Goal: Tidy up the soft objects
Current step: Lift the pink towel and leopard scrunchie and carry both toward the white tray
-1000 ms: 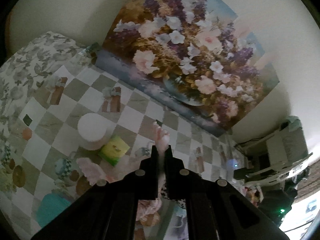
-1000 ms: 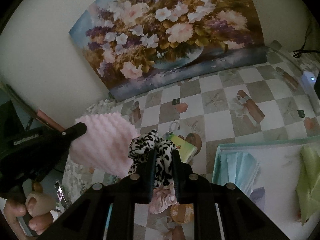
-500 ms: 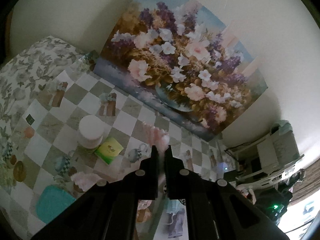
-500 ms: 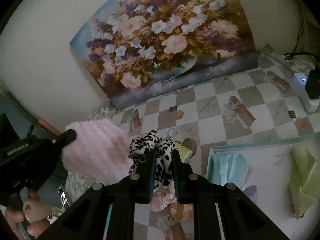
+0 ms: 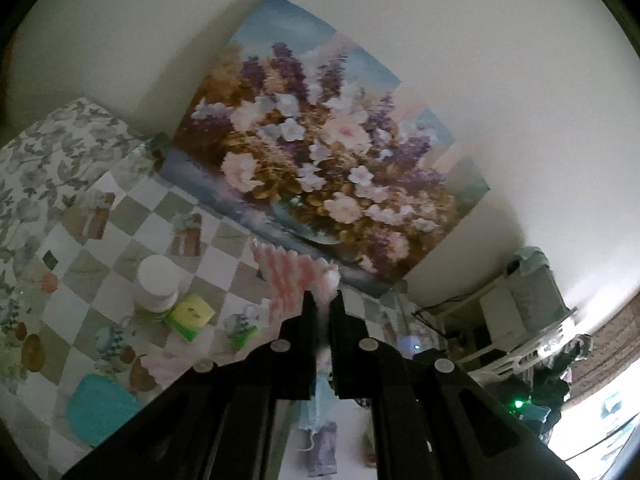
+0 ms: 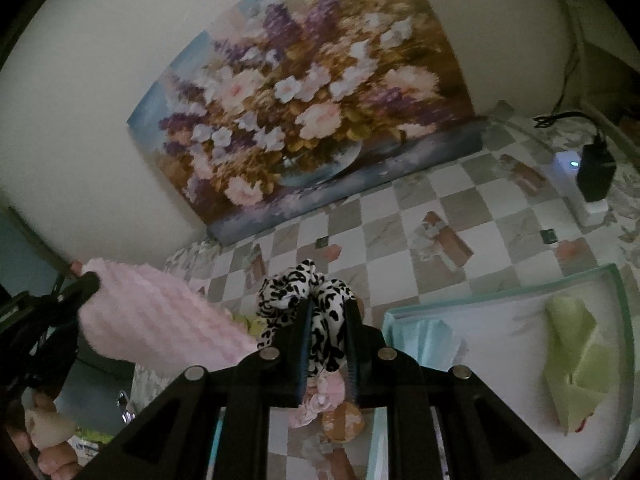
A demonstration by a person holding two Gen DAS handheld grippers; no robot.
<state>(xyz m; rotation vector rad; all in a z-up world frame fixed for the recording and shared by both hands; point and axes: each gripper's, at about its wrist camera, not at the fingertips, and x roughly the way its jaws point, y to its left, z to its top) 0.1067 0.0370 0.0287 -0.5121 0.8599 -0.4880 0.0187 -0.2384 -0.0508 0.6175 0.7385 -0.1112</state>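
Two grippers up over a counter (image 6: 408, 216) covered in a grey-and-white chequered printed cloth. Behind it, leaning on the pale wall, a large canvas painting of pink, white and purple flowers in a bowl (image 6: 304, 120).

At right in the right wrist view, a shallow white tray with a pale teal rim (image 6: 500, 290); inside it a folded light-green cloth (image 6: 572, 360) and, toward its left end, a folded pale blue cloth (image 6: 424, 340).

The fluffy, ribbed pink cloth (image 6: 156, 320) hangs off the counter, pinched in the left gripper (image 5: 322, 300); jaws clamped hard on its edge. In the left wrist view the cloth (image 5: 296, 276) fans out up and left of the tips.

The right gripper (image 6: 328, 308) has its jaws closed on a black-and-white spotted fabric scrunchie (image 6: 304, 292), which bulges above the tips, held clear of the counter, left of the tray.

On the counter in the left wrist view: a flat teal lid-like piece (image 5: 100, 408), a squat white round jar (image 5: 158, 284), a small yellow-green packet (image 5: 190, 314) just beside the jar.

Far right corner: white power strip with black plug (image 6: 592, 176).

Lower left of the right wrist view, a person's fingers (image 6: 44, 432) grip the left handle.
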